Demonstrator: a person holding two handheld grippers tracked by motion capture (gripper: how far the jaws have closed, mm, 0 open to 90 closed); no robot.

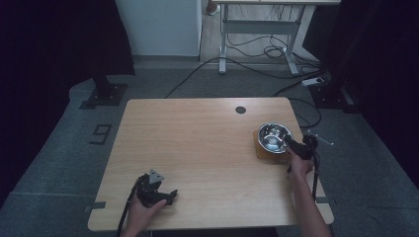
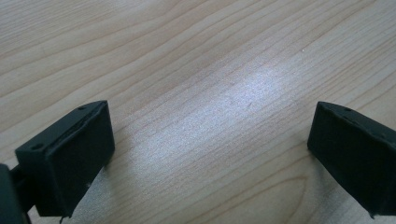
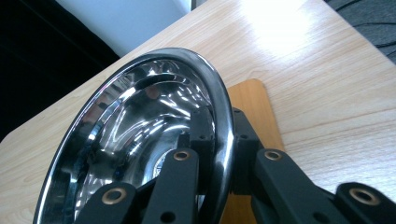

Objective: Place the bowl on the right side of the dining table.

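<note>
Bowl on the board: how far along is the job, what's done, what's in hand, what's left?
Done: the right gripper is shut on the rim of the steel bowl, one jaw inside, one outside. In hand: the bowl sits over the small wooden board; whether it rests on it or is lifted, I cannot tell. Left: probably moving or releasing the bowl. The left gripper lies open on the table, holding nothing.

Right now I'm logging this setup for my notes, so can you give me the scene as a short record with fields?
surface: wooden table
held item: steel bowl, above a wooden board
right tool: shut on the bowl's rim, one jaw inside, one outside
left tool: open, nothing between its jaws, low over bare table near the front edge
</note>
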